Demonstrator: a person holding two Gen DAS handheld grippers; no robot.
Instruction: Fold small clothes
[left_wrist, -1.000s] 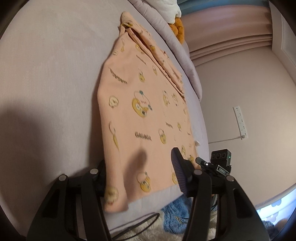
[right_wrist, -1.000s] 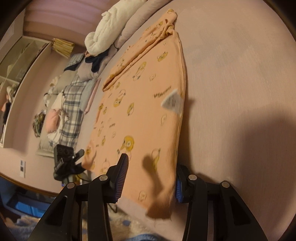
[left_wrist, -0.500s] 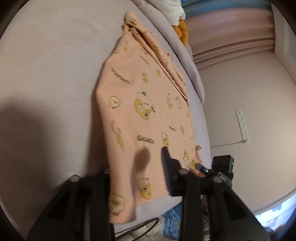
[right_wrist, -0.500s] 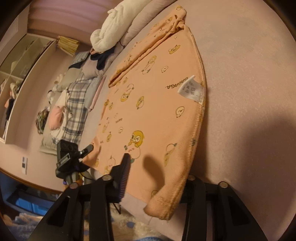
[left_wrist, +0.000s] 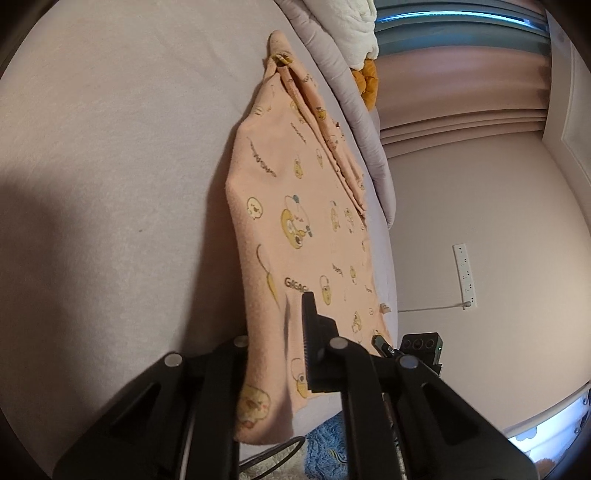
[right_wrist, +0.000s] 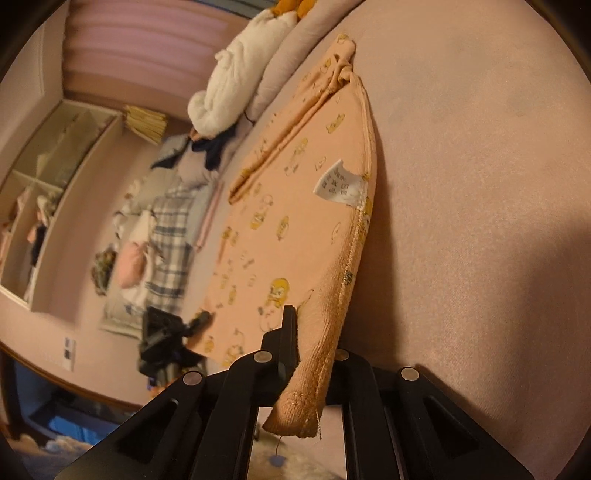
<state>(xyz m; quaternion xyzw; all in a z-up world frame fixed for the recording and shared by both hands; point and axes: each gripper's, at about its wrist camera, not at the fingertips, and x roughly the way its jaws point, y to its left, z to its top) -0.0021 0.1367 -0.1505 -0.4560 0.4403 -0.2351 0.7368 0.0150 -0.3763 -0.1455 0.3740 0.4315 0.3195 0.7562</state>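
A small peach garment (left_wrist: 295, 221) printed with yellow cartoon figures lies on a pale pink bed (left_wrist: 110, 147). Its near hem hangs over the bed edge. My left gripper (left_wrist: 277, 343) is shut on one near corner of the garment. In the right wrist view the same garment (right_wrist: 295, 229) shows a white care label (right_wrist: 340, 184). My right gripper (right_wrist: 314, 339) is shut on the other near corner, and the cloth is lifted and stretched between the fingers.
A grey quilt roll (left_wrist: 351, 103) and white plush (right_wrist: 240, 74) lie along the far side of the bed. A small black camera on a stand (right_wrist: 162, 332) stands by the bed edge. Plaid bedding (right_wrist: 170, 243) and shelves (right_wrist: 37, 192) are beyond. A wall socket strip (left_wrist: 465, 273) is to the right.
Both grippers have closed on the near hem corners. The hem has risen off the bed and the cloth now looks taut.
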